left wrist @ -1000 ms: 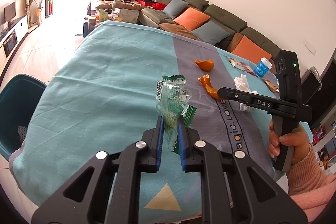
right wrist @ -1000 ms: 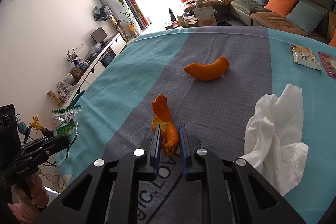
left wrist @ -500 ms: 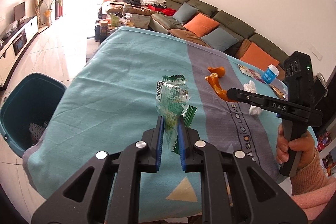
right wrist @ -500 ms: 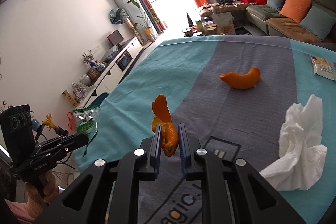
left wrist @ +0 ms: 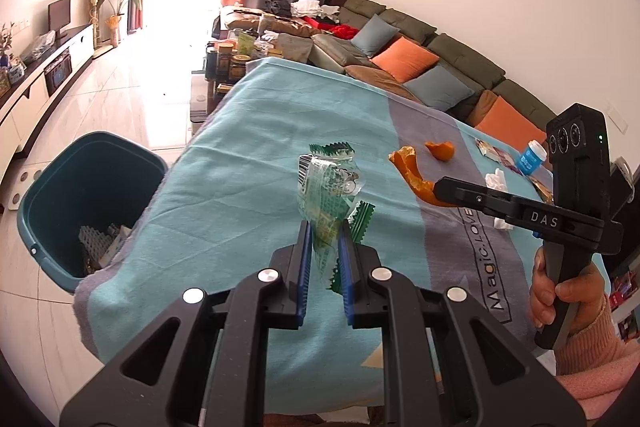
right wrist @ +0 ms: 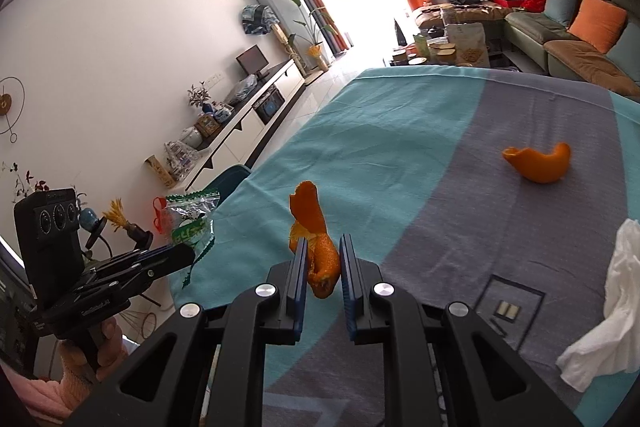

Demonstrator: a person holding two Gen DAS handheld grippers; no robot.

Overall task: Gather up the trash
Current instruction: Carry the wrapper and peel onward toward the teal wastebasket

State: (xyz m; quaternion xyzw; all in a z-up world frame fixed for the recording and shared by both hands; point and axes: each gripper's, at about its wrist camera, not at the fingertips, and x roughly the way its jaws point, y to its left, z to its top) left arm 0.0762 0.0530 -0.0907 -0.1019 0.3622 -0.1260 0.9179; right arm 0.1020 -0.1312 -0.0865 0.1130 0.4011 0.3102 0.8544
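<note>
**Both grippers loaded with trash above the table**

The left gripper point(left wrist: 323, 239) is clenched on a crumpled green-and-clear plastic wrapper point(left wrist: 329, 187), which stands up between its blue pads, raised above the teal and grey tablecloth point(left wrist: 240, 155). To the left of the table's near corner, on the floor, sits a dark teal bin point(left wrist: 52, 195) with some litter already in its bottom.

The right gripper point(right wrist: 323, 259) grasps a curled strip of orange peel point(right wrist: 314, 239), pinched at its lower end with the rest rising above the fingertips. From the left wrist camera that same peel juts from the tip of the right gripper, right of the wrapper.

On the grey band of the cloth farther off lies a second orange peel point(right wrist: 540, 167). A crumpled white tissue point(right wrist: 612, 311) rests at the right, well apart from it. A blue-capped bottle point(left wrist: 530, 157) stands by the far right edge.
</note>
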